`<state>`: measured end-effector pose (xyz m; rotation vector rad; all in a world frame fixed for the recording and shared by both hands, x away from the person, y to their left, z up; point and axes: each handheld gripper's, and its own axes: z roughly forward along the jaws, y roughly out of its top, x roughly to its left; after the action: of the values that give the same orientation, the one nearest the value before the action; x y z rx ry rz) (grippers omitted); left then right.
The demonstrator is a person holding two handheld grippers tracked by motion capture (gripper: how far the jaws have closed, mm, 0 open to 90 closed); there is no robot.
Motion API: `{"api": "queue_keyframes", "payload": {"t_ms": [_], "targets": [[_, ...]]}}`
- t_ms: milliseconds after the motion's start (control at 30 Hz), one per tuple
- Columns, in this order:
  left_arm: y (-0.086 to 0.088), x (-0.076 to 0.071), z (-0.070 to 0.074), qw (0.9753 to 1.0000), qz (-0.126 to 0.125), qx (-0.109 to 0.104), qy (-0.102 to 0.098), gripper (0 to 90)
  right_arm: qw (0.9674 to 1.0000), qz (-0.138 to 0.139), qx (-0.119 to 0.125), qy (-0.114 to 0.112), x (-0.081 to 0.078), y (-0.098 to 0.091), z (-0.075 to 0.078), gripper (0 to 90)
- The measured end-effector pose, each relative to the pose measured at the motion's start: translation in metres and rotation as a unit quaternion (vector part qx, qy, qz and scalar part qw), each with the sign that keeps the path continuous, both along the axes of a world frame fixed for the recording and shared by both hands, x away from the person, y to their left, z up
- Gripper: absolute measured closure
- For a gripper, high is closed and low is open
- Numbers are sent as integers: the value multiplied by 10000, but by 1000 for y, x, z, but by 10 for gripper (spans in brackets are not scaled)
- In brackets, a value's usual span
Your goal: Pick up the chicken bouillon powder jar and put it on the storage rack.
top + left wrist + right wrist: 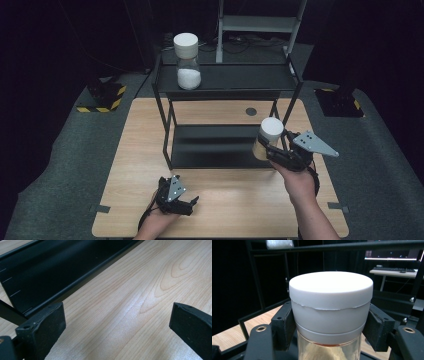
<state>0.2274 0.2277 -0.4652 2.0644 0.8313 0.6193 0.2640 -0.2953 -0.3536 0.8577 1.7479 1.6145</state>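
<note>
Your right gripper [272, 150] is clamped on the white-lidded glass jar [267, 137], both jaws pressing just below the lid [331, 293], held up at the right front of the black two-tier rack [227, 80]. A second jar with white powder [188, 62] stands on the rack's top shelf, left side. Your left gripper [192, 204] hangs over the wooden table [230, 200], jaws spread wide, nothing between them. No readable labels.
</note>
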Motion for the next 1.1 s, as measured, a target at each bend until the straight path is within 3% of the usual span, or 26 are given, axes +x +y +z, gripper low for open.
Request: {"api": "queue_keyframes", "payload": {"t_ms": [300, 767, 1100], "targets": [[0, 0, 0, 10000, 1, -12, 0, 9, 9998, -32, 140, -116, 4, 1, 15, 335], [2, 1, 0, 10000, -4, -45, 16, 8, 9992, -99, 146, -355, 9, 2, 43, 335], [2, 1, 0, 10000, -12, -60, 18, 9, 9988, -96, 240, -407, 16, 2, 60, 335]]}}
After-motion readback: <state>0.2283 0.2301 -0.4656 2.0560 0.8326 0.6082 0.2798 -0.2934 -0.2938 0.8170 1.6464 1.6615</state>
